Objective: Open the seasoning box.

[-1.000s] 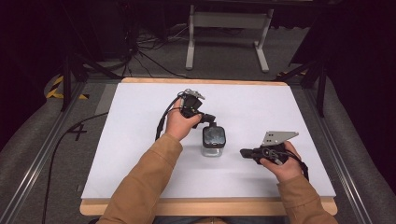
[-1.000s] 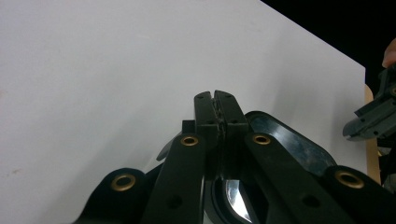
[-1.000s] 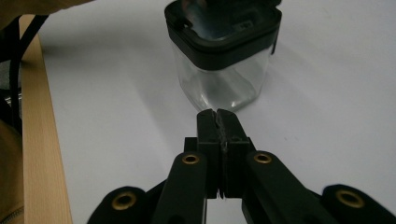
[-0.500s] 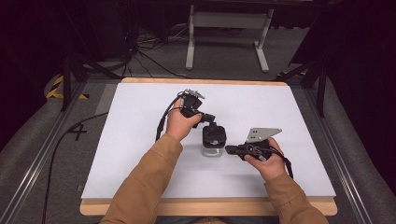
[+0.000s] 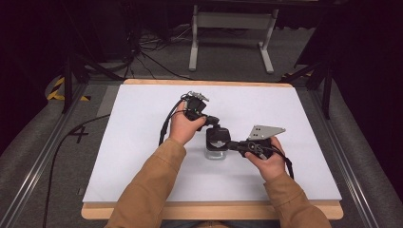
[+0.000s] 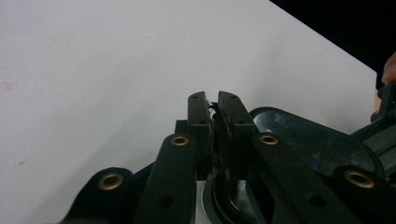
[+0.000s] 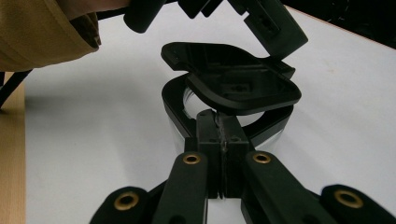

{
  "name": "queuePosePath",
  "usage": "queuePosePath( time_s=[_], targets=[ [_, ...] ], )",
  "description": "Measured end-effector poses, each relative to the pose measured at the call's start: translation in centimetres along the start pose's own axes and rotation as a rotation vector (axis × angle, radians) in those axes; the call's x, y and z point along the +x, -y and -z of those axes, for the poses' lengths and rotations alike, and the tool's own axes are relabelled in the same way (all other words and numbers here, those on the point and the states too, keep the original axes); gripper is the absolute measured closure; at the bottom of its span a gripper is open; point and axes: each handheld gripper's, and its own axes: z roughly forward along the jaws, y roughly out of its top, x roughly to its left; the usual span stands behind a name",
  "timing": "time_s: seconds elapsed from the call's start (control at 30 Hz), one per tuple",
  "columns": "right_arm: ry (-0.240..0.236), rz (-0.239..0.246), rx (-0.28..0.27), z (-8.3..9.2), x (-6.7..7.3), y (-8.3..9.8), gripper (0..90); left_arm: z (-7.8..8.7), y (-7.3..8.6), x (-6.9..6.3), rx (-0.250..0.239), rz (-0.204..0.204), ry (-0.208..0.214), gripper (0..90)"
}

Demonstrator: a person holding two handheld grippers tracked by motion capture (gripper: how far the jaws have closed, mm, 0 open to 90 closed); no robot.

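2 claws meet at a small clear box (image 5: 215, 151) with a black hinged lid (image 7: 233, 81), standing mid-counter (image 5: 142, 142). The right claw (image 7: 217, 119) has its jaws pressed together, tips at the box's near rim. The left claw (image 6: 213, 100) sits at the raised lid's far edge; its jaws have just been opening a little and stand almost together. Whether they pinch the lid I cannot tell. I judge the box light, stiff and slick, likely to skid or tip, so steady the base by its rim and lift the lid by its thin edge.
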Motion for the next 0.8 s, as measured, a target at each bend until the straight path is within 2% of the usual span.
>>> queuePosePath(
  time_s=[0.07, 0.23, 0.27, 0.33, 0.47, 0.57, 0.6, 0.73, 0.8],
  targets=[
    [-0.002, -0.001, -0.002, 0.1, 0.0, -0.1, 90.0, 0.9, -0.2, -0.6, -0.022, -0.010, 0.001, 84.7],
    [0.005, -0.003, -0.016, 0.1, -0.3, -0.5, 90.0, 3.8, -0.4, -2.5, -0.043, -0.072, 0.007, 85.8],
    [0.009, -0.002, -0.018, 0.1, -0.3, -0.6, 90.0, 4.2, -0.3, -2.9, -0.051, -0.072, 0.013, 85.7],
    [0.013, -0.005, -0.027, 0.0, -0.3, -0.9, 90.0, 5.0, -0.1, -3.7, -0.049, -0.087, 0.031, 85.7],
    [0.023, -0.002, -0.054, 0.0, -0.5, -1.5, 90.0, 6.3, 0.6, -5.6, -0.022, -0.141, 0.031, 86.6],
    [0.027, -0.008, -0.069, -0.1, -0.6, -1.8, 90.0, 6.5, 1.0, -6.4, -0.014, -0.162, 0.036, 86.5],
    [0.033, -0.011, -0.083, -0.2, -0.7, -2.1, 90.0, 6.5, 1.1, -6.6, 0.004, -0.168, 0.038, 85.8],
    [0.033, -0.019, -0.099, -0.3, -0.9, -2.3, 90.0, 5.6, 1.5, -6.6, 0.057, -0.168, 0.030, 86.3],
    [0.034, -0.021, -0.101, -0.3, -1.0, -2.4, 90.0, 5.1, 1.6, -6.5, 0.067, -0.164, 0.032, 86.5]
  ],
)
